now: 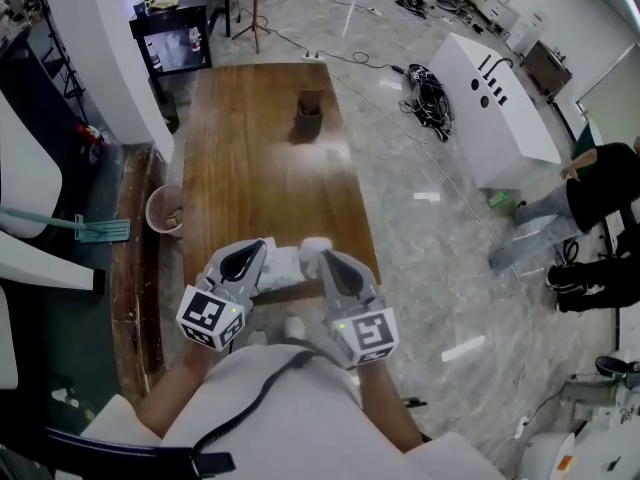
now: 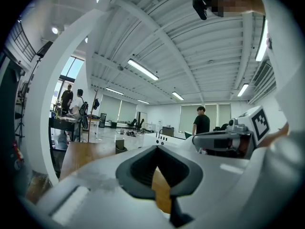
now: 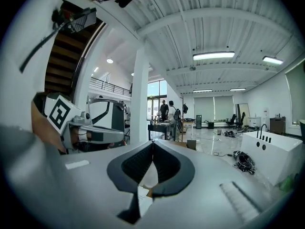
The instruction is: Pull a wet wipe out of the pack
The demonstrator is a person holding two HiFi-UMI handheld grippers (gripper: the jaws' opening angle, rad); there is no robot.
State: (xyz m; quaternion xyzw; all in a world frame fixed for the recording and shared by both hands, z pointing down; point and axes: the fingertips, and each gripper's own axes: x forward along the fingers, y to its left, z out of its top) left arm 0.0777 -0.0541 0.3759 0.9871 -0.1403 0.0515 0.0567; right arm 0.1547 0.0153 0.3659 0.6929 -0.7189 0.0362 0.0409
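In the head view both grippers are held close together over the near edge of the wooden table (image 1: 260, 158), pointing away from me. A white thing (image 1: 286, 265), which looks like the wet wipe pack, lies between their fronts and is partly hidden by them. My left gripper (image 1: 264, 245) has its jaws closed tip to tip (image 2: 156, 147), with only wood showing through the gap behind. My right gripper (image 1: 323, 257) is also shut, with its tips meeting (image 3: 153, 142). A bit of white (image 3: 145, 175) shows below its jaws. I see nothing pinched in either one.
A dark cup (image 1: 308, 116) stands at the table's far end. A round bin (image 1: 165, 211) sits on the floor left of the table. A white cabinet (image 1: 500, 108) and a cable tangle (image 1: 430, 93) lie to the right. People (image 1: 590, 203) are at the right edge.
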